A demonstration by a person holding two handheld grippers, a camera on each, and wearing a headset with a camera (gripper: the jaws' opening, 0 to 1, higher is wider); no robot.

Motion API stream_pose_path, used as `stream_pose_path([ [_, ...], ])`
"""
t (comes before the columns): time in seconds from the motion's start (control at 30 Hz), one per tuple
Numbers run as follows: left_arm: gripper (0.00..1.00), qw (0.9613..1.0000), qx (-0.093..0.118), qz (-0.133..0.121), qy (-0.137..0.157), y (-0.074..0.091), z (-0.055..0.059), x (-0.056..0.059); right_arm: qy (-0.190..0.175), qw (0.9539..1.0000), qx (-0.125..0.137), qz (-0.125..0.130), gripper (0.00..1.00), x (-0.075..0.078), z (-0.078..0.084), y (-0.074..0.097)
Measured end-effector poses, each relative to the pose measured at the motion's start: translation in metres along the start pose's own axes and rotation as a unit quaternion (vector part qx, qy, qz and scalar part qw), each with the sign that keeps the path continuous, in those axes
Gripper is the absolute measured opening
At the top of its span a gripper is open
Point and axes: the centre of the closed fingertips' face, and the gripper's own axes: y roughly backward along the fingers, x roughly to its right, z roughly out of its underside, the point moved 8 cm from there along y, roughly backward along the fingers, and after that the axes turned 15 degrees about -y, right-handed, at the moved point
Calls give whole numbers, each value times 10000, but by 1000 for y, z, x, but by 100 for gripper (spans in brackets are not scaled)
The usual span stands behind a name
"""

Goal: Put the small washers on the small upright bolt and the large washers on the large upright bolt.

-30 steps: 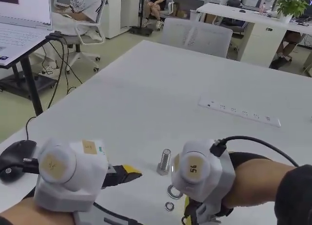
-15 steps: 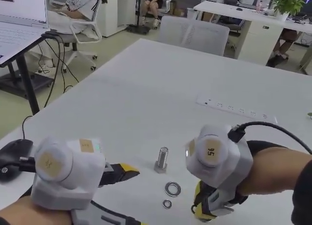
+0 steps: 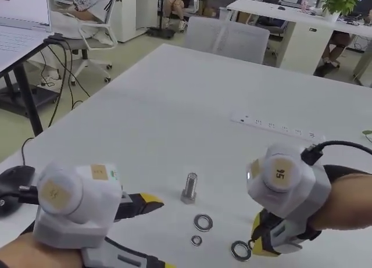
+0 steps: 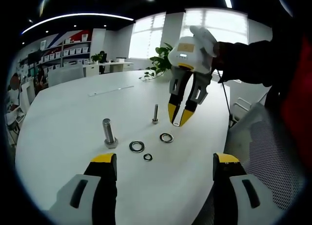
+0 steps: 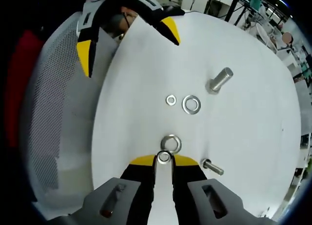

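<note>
The large bolt (image 3: 189,188) stands upright on the white table (image 3: 174,117). In front of it lie a large washer (image 3: 203,222) and a small washer (image 3: 196,240). A second large washer (image 3: 239,250) lies just left of my right gripper (image 3: 256,243). In the right gripper view the right gripper (image 5: 164,159) is shut on a small washer (image 5: 164,157), held above the table, with that large washer (image 5: 171,143) just ahead. The thin small bolt (image 4: 155,113) stands beyond the washers. My left gripper (image 4: 165,160) is open and holds nothing, at the near left.
A white power strip (image 3: 276,128) lies across the far side of the table. A black mouse (image 3: 13,181) sits at the left edge. Office chairs, desks and seated people are beyond the table.
My right gripper has moved right and slightly toward me, uncovering the washers in front of the large bolt. The left gripper has stayed put. The head camera has shifted a little.
</note>
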Motion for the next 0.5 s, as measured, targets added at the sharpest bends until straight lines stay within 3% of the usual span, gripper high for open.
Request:
stream_pose_path([
  [0.5, 80, 10000, -36, 25, 11, 0, 1, 2, -461, 9988, -49, 161, 13, 17, 33, 9],
])
